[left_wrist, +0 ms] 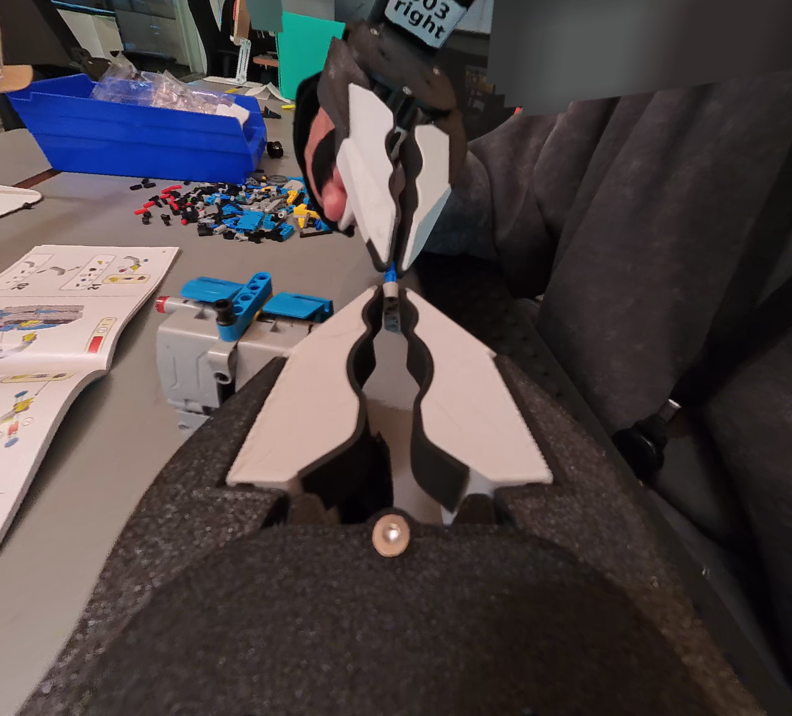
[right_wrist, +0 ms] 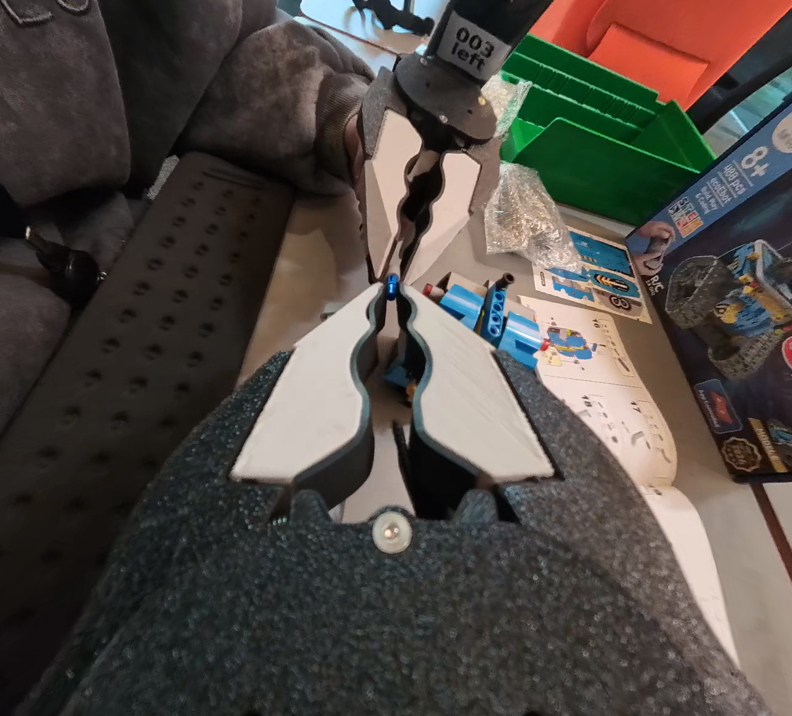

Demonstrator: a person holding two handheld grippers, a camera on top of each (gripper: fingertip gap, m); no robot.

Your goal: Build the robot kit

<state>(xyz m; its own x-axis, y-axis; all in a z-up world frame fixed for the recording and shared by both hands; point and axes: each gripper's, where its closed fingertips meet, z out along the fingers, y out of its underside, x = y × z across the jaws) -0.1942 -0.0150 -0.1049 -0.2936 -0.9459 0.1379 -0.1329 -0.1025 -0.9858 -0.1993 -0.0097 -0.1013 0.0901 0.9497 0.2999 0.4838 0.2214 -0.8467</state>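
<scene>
We see the 2 grippers meeting tip to tip above the grey table (left_wrist: 85,459). The left gripper (left_wrist: 391,297) pinches a small dark beam piece (left_wrist: 391,312) capped in white. The right gripper (right_wrist: 391,296) is closed on a blue pin (right_wrist: 391,286), which touches that piece's end. Just left of the tips sits a grey-and-blue model (left_wrist: 240,331), beside an open instruction booklet (left_wrist: 64,309). Farther off lie loose bricks (left_wrist: 240,211) and a blue bin (left_wrist: 141,130).
</scene>
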